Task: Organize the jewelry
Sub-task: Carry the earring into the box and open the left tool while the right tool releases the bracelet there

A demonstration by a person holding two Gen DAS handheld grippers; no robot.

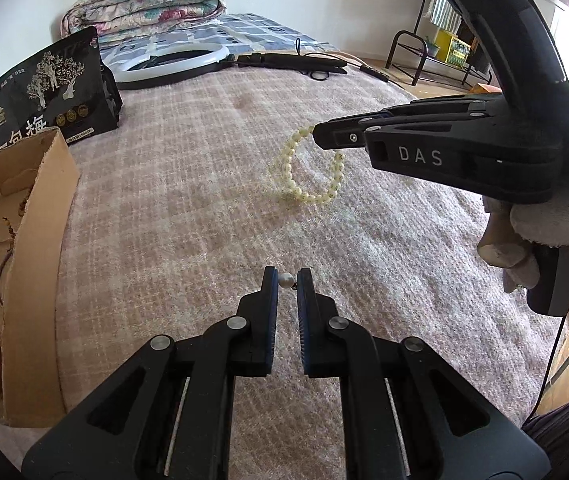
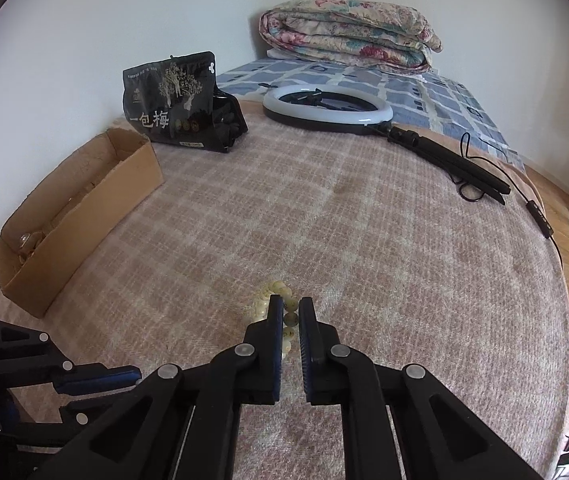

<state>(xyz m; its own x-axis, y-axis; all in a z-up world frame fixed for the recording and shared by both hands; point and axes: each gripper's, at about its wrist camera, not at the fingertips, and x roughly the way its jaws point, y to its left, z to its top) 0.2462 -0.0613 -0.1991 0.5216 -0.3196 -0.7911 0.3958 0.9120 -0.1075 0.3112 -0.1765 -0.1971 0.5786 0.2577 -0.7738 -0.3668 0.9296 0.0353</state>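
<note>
At centre frame, the right gripper [image 2: 291, 312] has its jaws nearly closed on the bead bracelet [image 1: 311, 168], lifting it off the bed blanket [image 1: 204, 208]. The left gripper [image 1: 287, 280] pinches a small pearl earring [image 1: 287, 280]. Both look light, slippery; the strand drapes limply, so gripping across beads seems best.

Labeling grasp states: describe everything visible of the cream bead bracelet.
The bead bracelet is a loop of small round cream beads, some with dark markings, glossy like plastic or stone. The right gripper has its jaws shut on the loop's top. It hangs upright, its bottom touching or just above the pink plaid blanket; which one is unclear.
</note>
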